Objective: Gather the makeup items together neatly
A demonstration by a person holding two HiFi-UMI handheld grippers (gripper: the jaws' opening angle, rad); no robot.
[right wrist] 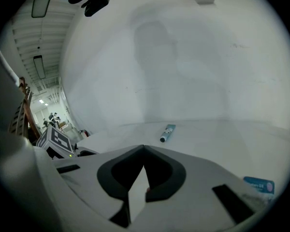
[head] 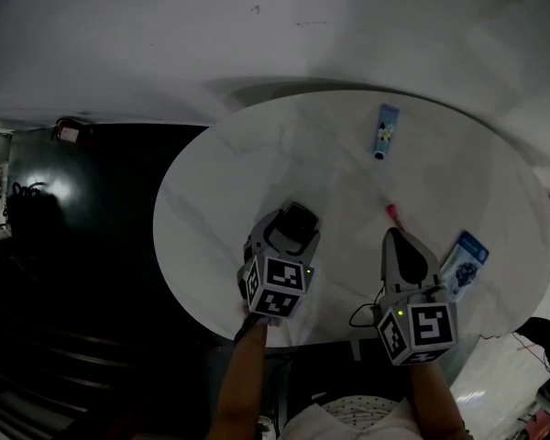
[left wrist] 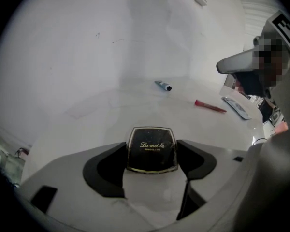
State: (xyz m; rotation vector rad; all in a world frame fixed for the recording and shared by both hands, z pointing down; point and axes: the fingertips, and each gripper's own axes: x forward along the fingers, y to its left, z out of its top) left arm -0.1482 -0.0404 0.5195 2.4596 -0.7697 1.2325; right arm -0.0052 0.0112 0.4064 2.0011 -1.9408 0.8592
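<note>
Four makeup items lie spread over the round white table (head: pixel 211 200), so I judge the gathering has barely begun. My left claw (head: pixel 290 231) is clenched on the black compact (left wrist: pixel 151 149), with the pads against its two sides as far as this dim view lets me tell. It lies flat on the table right at the jaw tips, a grip I think suits sliding or lifting it over to the rest. My right claw (head: pixel 394 237) is closed tight on nothing and held low, probably waiting its turn. A red stick (head: pixel 392 212) lies just ahead of its tip. A blue packet (head: pixel 464 262) sits just to its right, and a blue tube (head: pixel 385 131) lies well ahead, apart from everything.
</note>
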